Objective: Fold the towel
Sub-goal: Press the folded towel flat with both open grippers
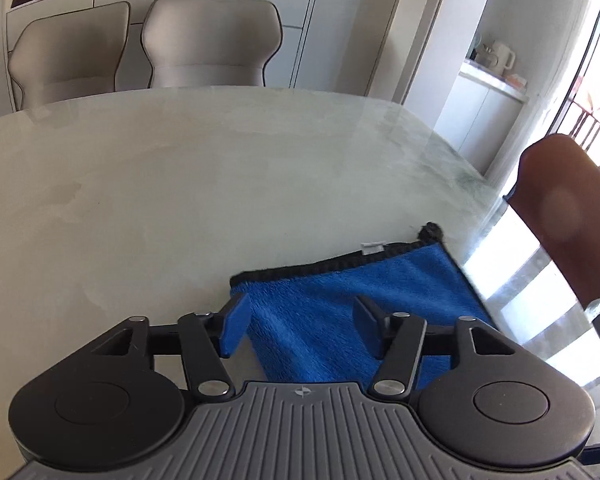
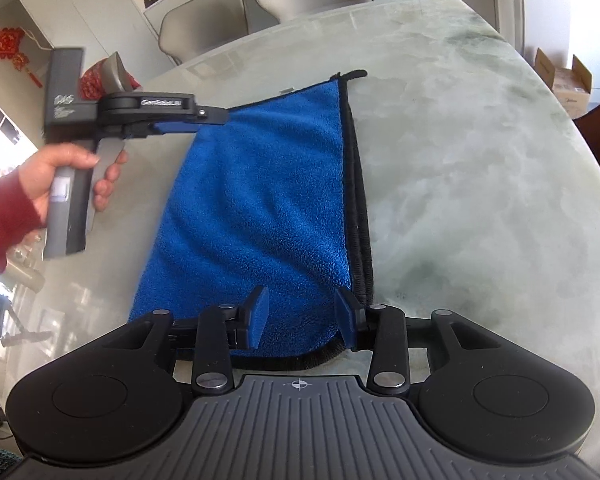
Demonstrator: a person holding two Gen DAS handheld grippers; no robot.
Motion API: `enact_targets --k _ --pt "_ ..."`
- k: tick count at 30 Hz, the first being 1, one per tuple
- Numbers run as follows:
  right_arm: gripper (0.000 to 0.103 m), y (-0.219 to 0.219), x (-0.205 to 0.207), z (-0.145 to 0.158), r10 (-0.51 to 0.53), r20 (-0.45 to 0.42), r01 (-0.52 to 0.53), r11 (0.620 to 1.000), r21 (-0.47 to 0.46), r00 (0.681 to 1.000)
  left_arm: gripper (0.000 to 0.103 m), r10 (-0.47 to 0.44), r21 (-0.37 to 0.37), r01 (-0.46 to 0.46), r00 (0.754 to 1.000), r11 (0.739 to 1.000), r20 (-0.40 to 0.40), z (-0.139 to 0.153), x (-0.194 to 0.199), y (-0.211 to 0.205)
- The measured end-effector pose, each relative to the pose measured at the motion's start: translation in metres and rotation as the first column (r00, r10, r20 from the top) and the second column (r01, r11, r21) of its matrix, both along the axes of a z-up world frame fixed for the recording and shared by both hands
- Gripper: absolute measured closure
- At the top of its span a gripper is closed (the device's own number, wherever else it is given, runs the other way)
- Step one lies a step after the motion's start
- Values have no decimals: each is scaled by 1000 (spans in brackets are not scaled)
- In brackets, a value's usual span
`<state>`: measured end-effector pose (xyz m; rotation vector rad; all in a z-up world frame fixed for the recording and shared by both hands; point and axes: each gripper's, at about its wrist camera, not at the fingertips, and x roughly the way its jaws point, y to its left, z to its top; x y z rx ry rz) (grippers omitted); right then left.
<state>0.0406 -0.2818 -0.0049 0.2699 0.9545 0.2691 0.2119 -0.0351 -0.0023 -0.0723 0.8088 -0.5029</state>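
The blue towel, folded with its black-trimmed edges stacked along one side, lies flat on the pale marble surface. The right gripper hangs above the towel's near end, fingers apart, gripping nothing. The left gripper hangs over the towel's far left corner, fingers spread, empty. Two chairs stand beyond the towel.

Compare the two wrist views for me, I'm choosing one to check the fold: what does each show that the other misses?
Only the right wrist view shows the stacked black-edged hems along the towel's side, and the hand holding the left tongs. Only the left wrist view shows the towel's white label. Both show the blue towel lying folded on the marble table.
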Motion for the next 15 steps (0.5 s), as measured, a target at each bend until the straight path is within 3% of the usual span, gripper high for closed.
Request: enact_targets --k 3,6,8,13,15 --pt "58 4 -6 1 35 31 -36 999 20 999 35 -101 -42 100 995 994 -20 3 -37 -5" --pt "55 8 -6 -3 39 8 -39 999 6 999 35 -193 -53 189 977 981 -95 -5 -73 -12" --pt "55 9 -7 -5 43 2 -43 999 -29 999 36 -199 -43 195 965 980 -169 -14 -91 -12" --pt "54 7 -14 -2 37 11 -36 998 -46 999 35 -145 -17 145 967 989 -210 -11 -124 0" --pt "45 4 -16 -1 10 9 -10 998 -70 1000 33 -104 2 107 967 994 -234 -10 -130 7"
